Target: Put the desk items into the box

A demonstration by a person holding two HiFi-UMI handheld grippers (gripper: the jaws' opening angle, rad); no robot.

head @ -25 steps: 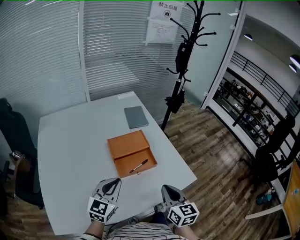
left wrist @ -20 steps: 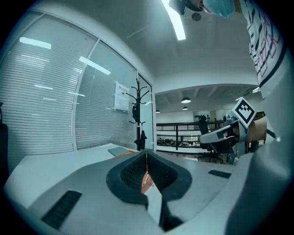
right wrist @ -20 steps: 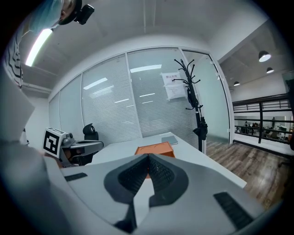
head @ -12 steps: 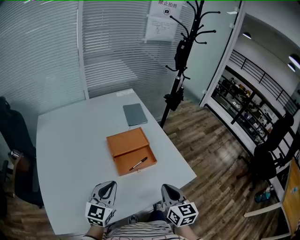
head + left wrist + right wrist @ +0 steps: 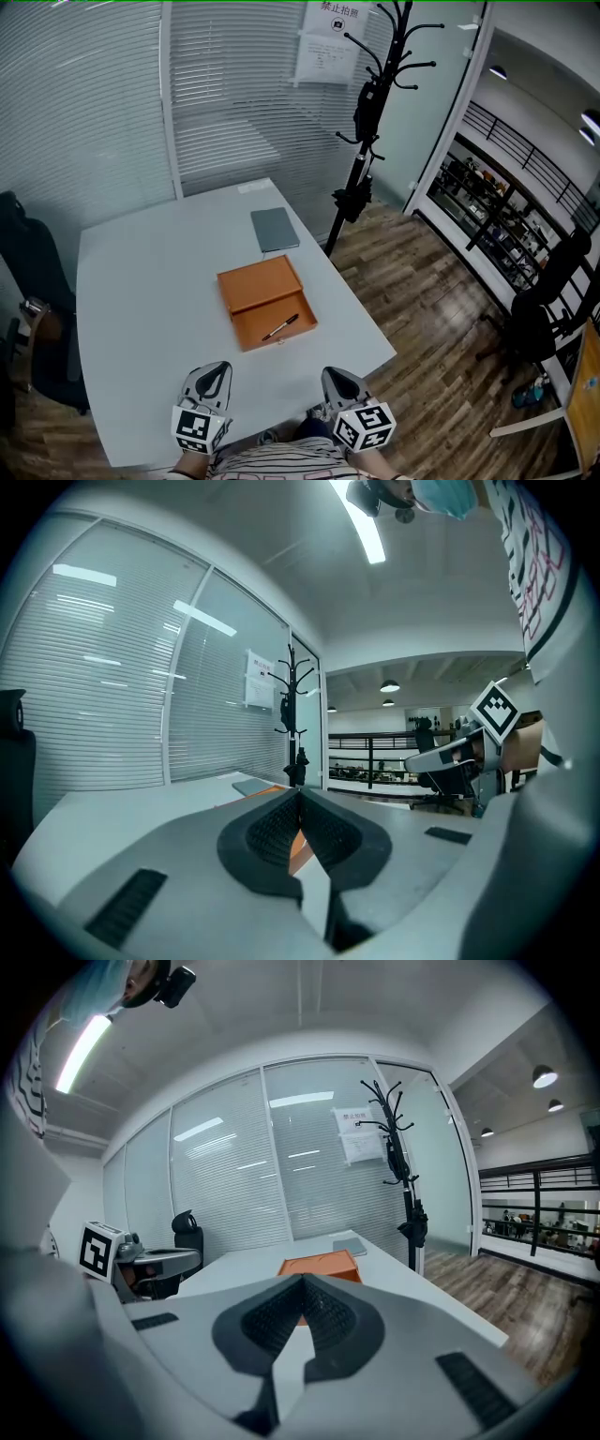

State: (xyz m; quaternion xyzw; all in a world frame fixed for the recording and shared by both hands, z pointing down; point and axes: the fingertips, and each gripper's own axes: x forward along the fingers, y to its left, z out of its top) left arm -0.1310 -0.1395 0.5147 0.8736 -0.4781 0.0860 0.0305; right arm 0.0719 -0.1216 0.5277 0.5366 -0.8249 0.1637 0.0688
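Left hand-held gripper at the surface's near edge, jaws pressed together on nothing, right hand-held gripper likewise closed and empty, open orange box beyond, black pen in its near half, lying near-left to far-right, grey notebook farther.

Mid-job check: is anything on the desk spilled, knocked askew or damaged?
Nothing stands out. The orange box lies open and flat on the table, with a pen slantwise in its near half. The grey notebook lies flat beyond it, apart. The left gripper and right gripper are shut and empty at the near edge.
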